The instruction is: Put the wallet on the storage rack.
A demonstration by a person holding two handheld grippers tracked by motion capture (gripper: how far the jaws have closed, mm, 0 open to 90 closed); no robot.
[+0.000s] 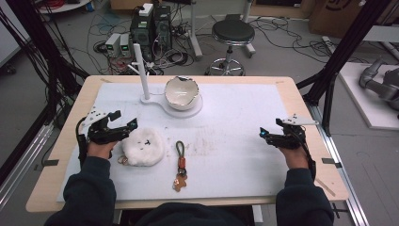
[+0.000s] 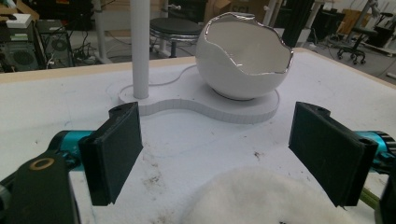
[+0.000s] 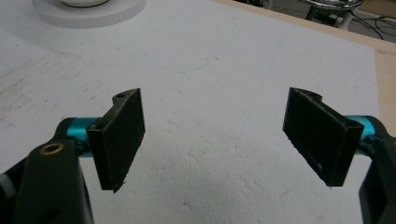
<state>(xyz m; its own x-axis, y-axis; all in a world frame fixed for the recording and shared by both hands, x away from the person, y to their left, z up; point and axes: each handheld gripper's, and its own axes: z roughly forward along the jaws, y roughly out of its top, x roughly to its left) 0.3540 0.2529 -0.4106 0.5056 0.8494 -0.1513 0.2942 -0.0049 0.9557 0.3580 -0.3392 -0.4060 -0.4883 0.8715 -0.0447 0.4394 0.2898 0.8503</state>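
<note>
The left gripper point(image 1: 123, 123) hovers with jaws spread and empty just behind the pompom point(image 1: 140, 146) on the bench point(image 1: 235, 141). Grasping seems next: lower and close. The right gripper point(image 1: 266, 134) waits spread, well apart.

left side: white fluffy pad point(image 1: 140, 146) just ahead of left gripper point(image 1: 123, 123), blocks path
centre: keychain point(image 1: 179, 165) lying flat, bare mat point(image 1: 244, 141) around
rear: egg-shaped bowl point(image 1: 180, 92) and post point(image 1: 141, 70) on stand
right side: open mat before right gripper point(image 1: 264, 134)
</note>
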